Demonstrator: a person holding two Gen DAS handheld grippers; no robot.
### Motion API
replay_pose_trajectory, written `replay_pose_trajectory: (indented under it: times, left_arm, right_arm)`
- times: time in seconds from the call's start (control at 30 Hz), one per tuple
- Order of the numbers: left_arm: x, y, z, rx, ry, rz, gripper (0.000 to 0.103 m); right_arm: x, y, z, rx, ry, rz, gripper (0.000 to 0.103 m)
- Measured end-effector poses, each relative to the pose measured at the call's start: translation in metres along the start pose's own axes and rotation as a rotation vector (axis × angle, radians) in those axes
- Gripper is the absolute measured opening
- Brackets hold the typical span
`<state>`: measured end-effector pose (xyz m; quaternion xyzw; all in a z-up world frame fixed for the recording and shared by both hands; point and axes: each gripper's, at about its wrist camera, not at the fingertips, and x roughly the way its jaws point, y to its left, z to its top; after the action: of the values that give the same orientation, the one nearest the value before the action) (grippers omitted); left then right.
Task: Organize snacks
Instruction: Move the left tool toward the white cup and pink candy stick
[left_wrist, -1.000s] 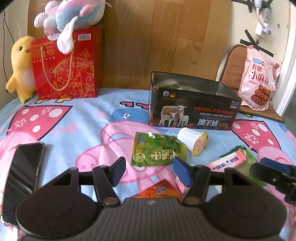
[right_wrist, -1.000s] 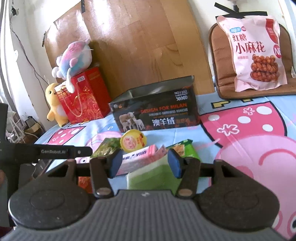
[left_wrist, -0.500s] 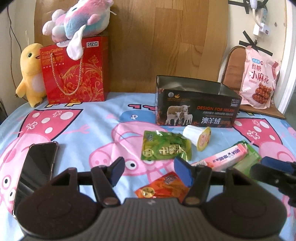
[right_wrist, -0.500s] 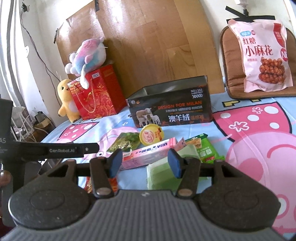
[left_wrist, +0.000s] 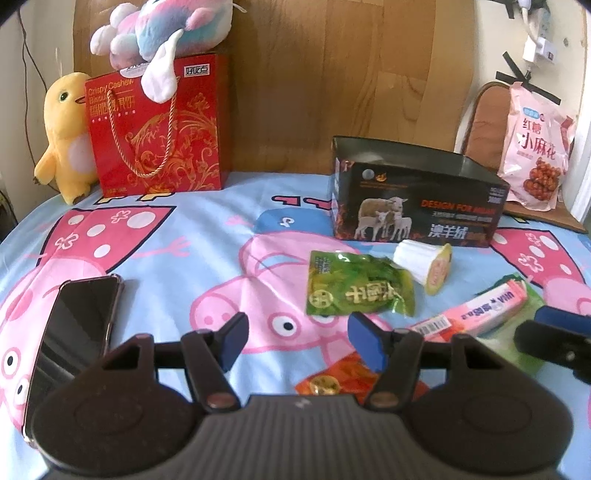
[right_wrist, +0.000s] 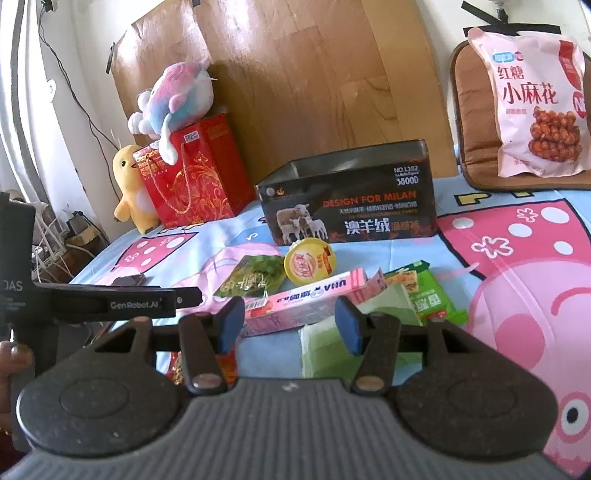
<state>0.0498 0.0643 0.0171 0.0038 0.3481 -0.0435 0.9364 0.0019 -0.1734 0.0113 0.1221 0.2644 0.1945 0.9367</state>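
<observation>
Snacks loose on cartoon sheet (left_wrist: 207, 229) before open-topped black box (left_wrist: 417, 206).

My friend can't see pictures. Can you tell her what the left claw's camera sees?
The open, empty left claw hovers over a cartoon pig bedsheet strewn with snacks: a green packet, a jelly cup, a pink box and an orange packet. Behind stands an open black box; a phone lies on the left.

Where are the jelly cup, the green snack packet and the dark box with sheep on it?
jelly cup (left_wrist: 424, 266), left wrist view, on its white side.
green snack packet (left_wrist: 354, 290), left wrist view, on its printed front.
dark box (right_wrist: 351, 218), right wrist view, on its front wall.
</observation>
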Motion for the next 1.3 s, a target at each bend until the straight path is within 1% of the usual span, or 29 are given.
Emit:
replay_pose_trajectory:
  times: [0.23,0.43,0.57,0.67,0.77,0.87,0.93,1.03,1.3]
  left_arm:
    - [0.013,0.0,0.005,0.007,0.011,0.011,0.063]
    - [0.02,-0.005,0.006,0.011,0.021,-0.003,0.063]
    - [0.02,-0.008,0.01,-0.004,0.019,-0.051,0.063]
    - [0.018,-0.013,0.02,0.001,0.004,-0.082,0.063]
    - [0.015,-0.021,0.031,0.019,-0.029,-0.125,0.063]
    - [0.02,-0.025,0.042,0.018,-0.034,-0.173,0.063]
    - [0.026,-0.028,0.048,0.017,-0.026,-0.189,0.063]
    - [0.031,-0.036,0.053,0.029,-0.025,-0.209,0.063]
    - [0.032,-0.046,0.047,0.011,-0.003,-0.231,0.063]
  right_arm:
    - [0.009,-0.003,0.004,0.007,0.002,-0.006,0.057]
    - [0.01,-0.009,0.004,0.007,-0.003,-0.021,0.057]
    - [0.008,-0.014,0.009,0.012,-0.018,-0.038,0.057]
    - [0.012,-0.019,0.016,0.011,-0.026,-0.049,0.057]
    - [0.021,-0.022,0.023,-0.009,-0.017,-0.07,0.057]
    - [0.028,-0.023,0.025,-0.019,-0.009,-0.077,0.057]
    - [0.029,-0.023,0.025,-0.021,-0.006,-0.086,0.057]
    - [0.021,-0.022,0.02,-0.031,-0.028,-0.099,0.057]
    - [-0.006,-0.034,0.012,0.002,-0.063,-0.158,0.057]
